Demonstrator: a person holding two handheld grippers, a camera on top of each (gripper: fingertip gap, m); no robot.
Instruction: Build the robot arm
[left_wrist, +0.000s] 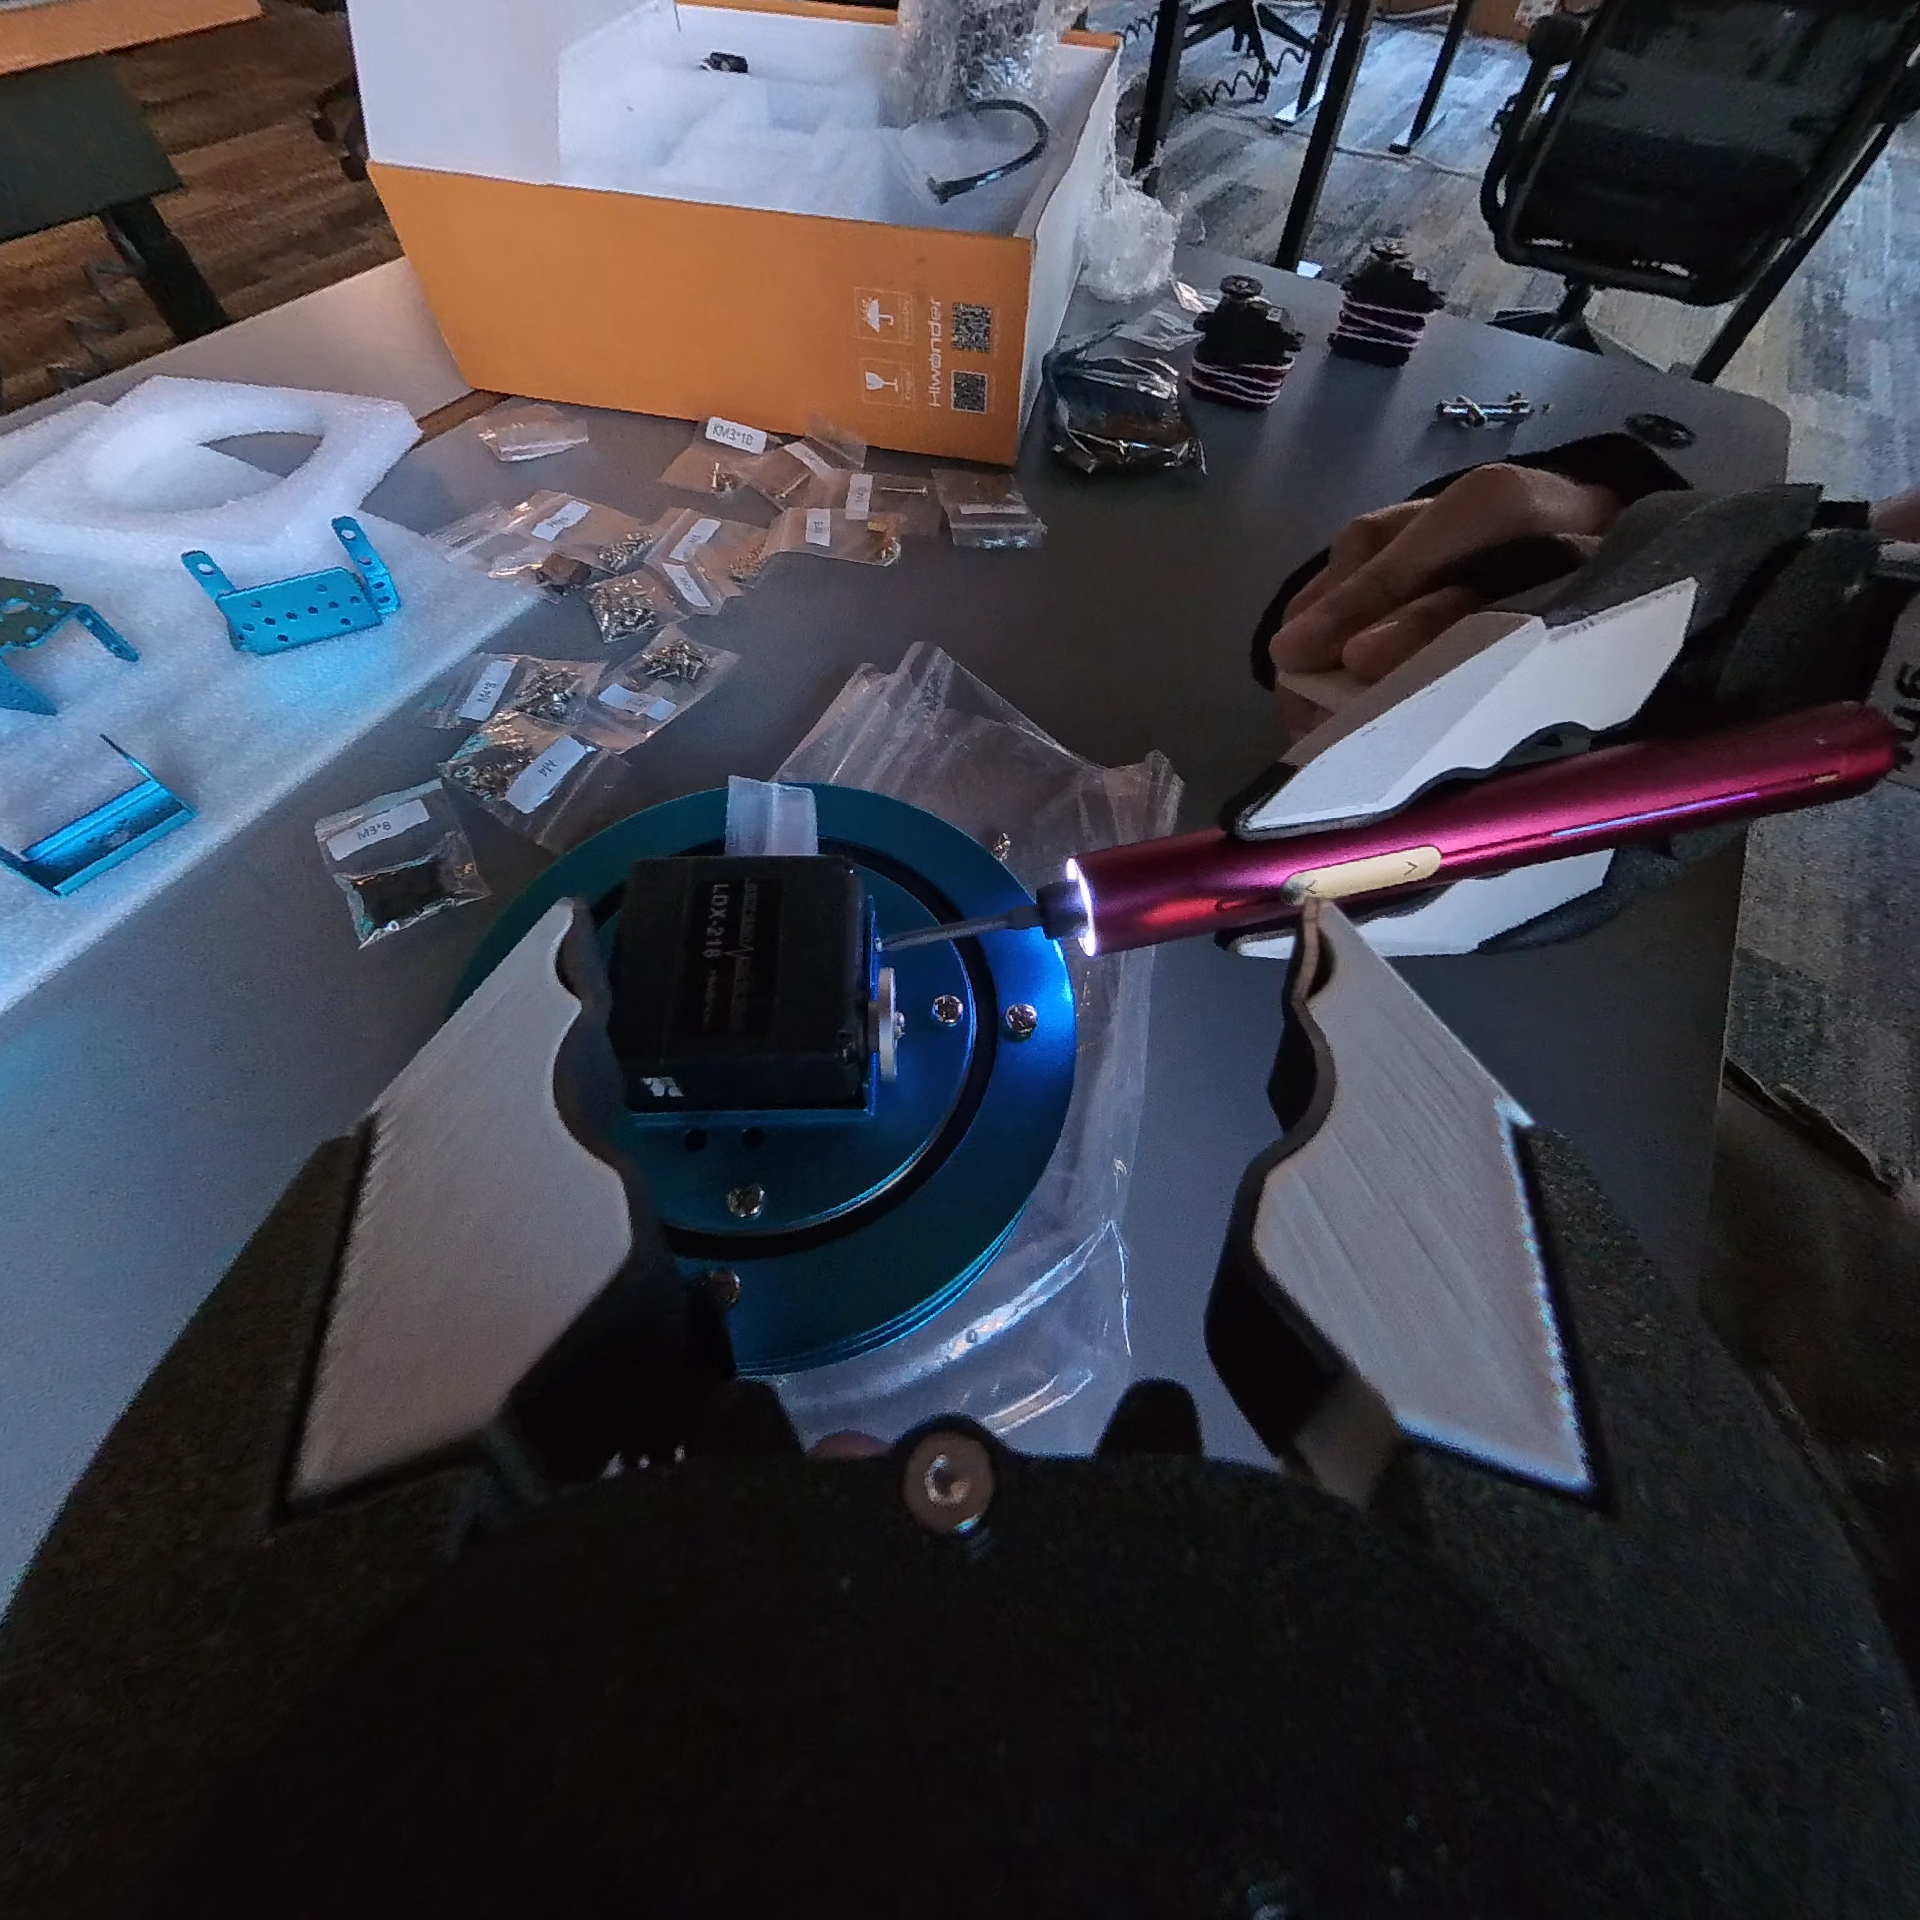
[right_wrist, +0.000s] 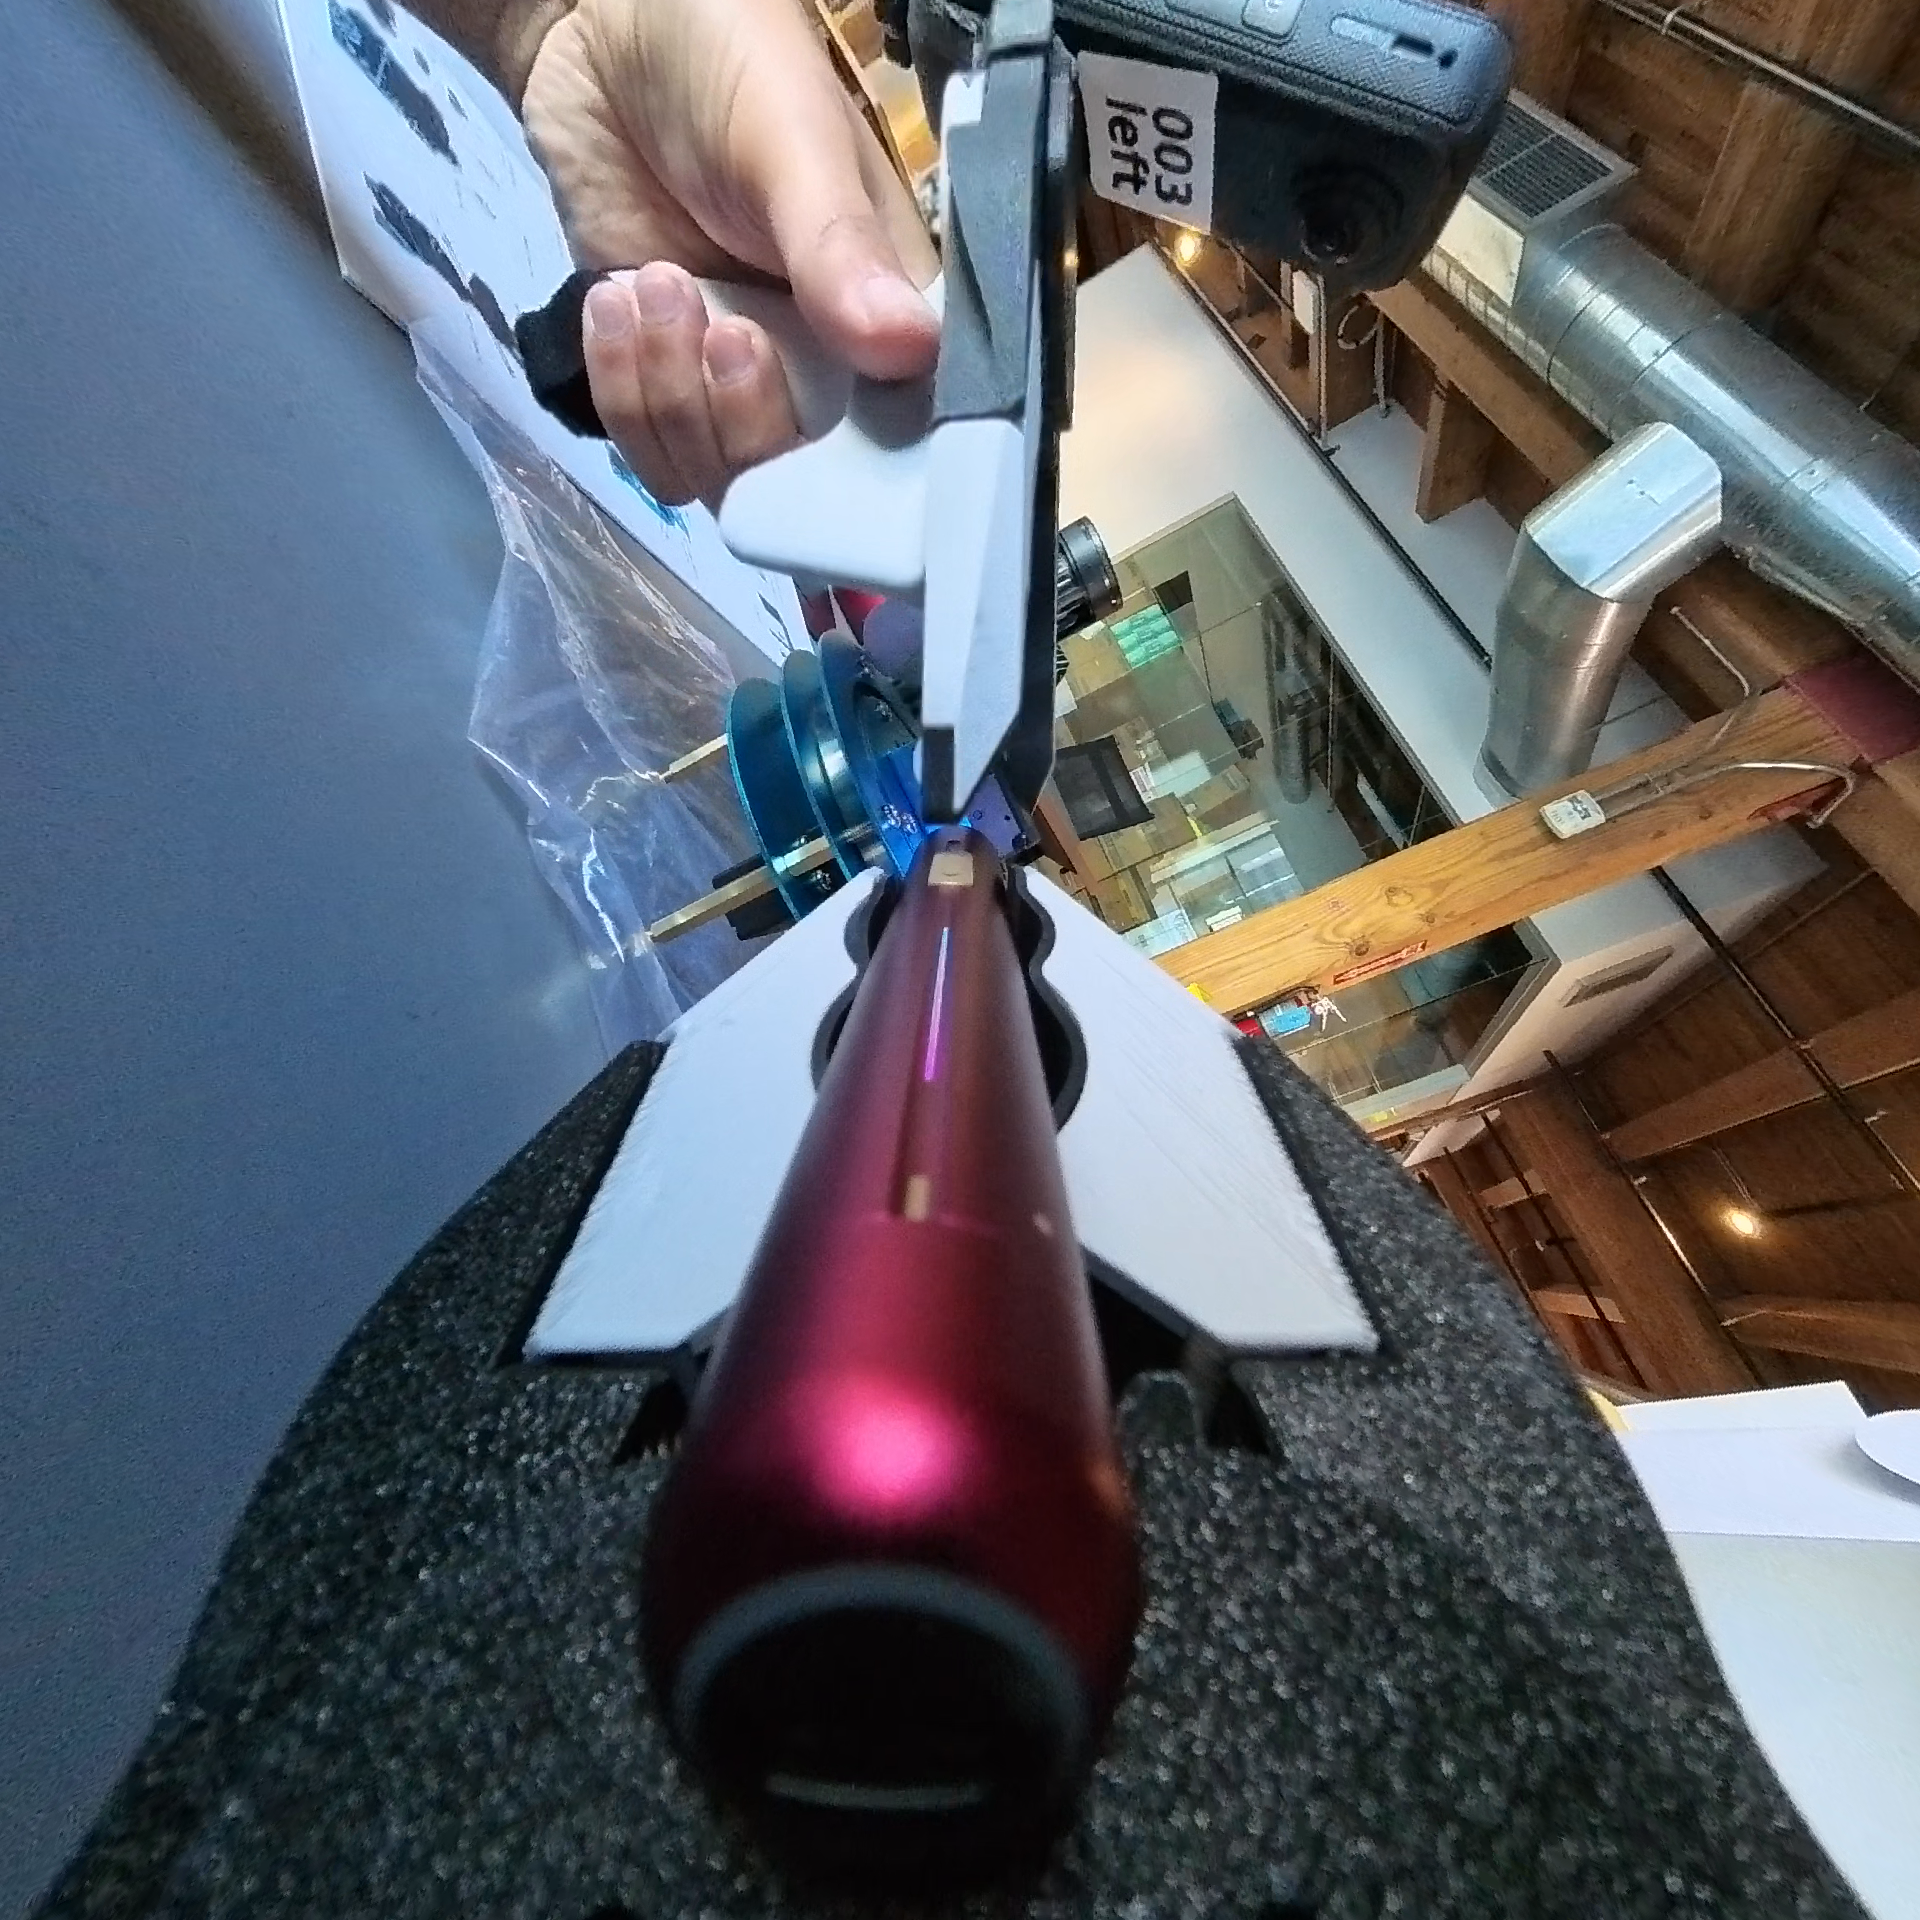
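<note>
On the dark grey table (left_wrist: 1247, 582), a round blue anodised metal base (left_wrist: 997, 1122) sat atop a clear plastic bag (left_wrist: 966, 727), with a black box-shaped servo motor (left_wrist: 738, 977) mounted upright in a blue bracket at its centre. The left gripper (left_wrist: 940, 935) hovered over this assembly with its white jaws spread wide, one finger's tip just beside the servo's left face and the other well off to the right near the screwdriver; it had hold of nothing. The right gripper (right_wrist: 940, 883) had its white jaws closed around a slim magenta metal electric screwdriver (left_wrist: 1455, 842), whose lit tip pointed left and whose thin bit met the upper right edge of the servo's bracket. In the right wrist view the screwdriver's barrel (right_wrist: 914, 1299) ran straight forward between the fingers toward the blue base (right_wrist: 790, 769), where brass standoffs stuck out from its underside. A person's hand (right_wrist: 727, 249) gripped the handle of the left gripper there, and another hand (left_wrist: 1444, 561) held the right gripper in the left wrist view. Farther back lay many small clear bags of screws (left_wrist: 644, 603), light blue metal brackets (left_wrist: 301, 592) on white foam (left_wrist: 197, 457), an open orange cardboard box (left_wrist: 707, 301), and two more black servos (left_wrist: 1247, 343) wound with their cables.
</note>
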